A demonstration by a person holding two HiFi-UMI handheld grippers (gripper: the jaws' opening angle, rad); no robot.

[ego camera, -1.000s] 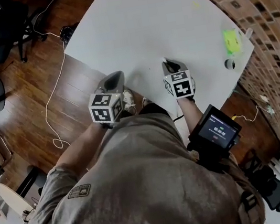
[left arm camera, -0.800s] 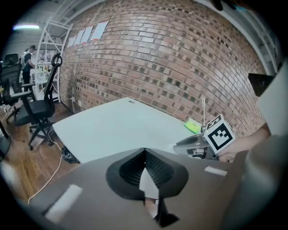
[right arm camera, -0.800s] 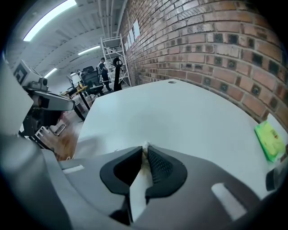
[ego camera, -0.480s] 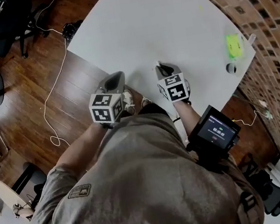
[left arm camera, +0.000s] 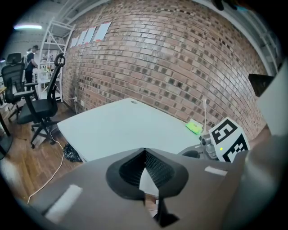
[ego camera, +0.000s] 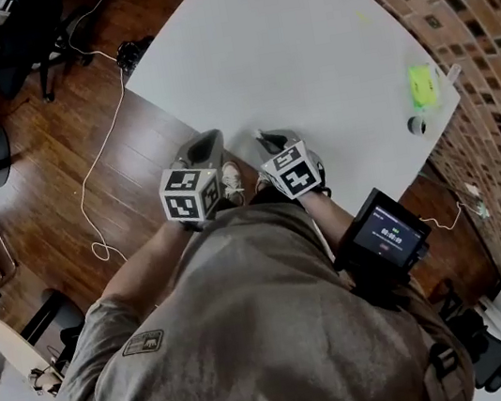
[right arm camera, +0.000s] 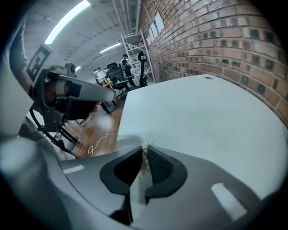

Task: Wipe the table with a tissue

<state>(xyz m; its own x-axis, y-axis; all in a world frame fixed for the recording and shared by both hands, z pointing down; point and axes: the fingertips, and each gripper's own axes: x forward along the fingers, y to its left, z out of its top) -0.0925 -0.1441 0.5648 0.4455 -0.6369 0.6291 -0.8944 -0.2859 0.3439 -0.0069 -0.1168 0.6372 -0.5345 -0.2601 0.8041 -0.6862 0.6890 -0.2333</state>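
Leftmost, a cable (ego camera: 97, 163) trails across the wood floor (ego camera: 41, 201). Right of it, at the frame's centre, the left tongs (ego camera: 212, 135) sit at the bench's (ego camera: 300, 43) near edge, clenched tip to tip with nothing between them. Just right of them, the right tongs (ego camera: 265, 136) are clenched on a tissue (right arm camera: 145, 152). It is a small crumpled scrap pinched at their tips, low over the bench by that same edge. At far right on the bench lie a green item (ego camera: 420, 82) and, just beneath it, a dark ring (ego camera: 417, 125).
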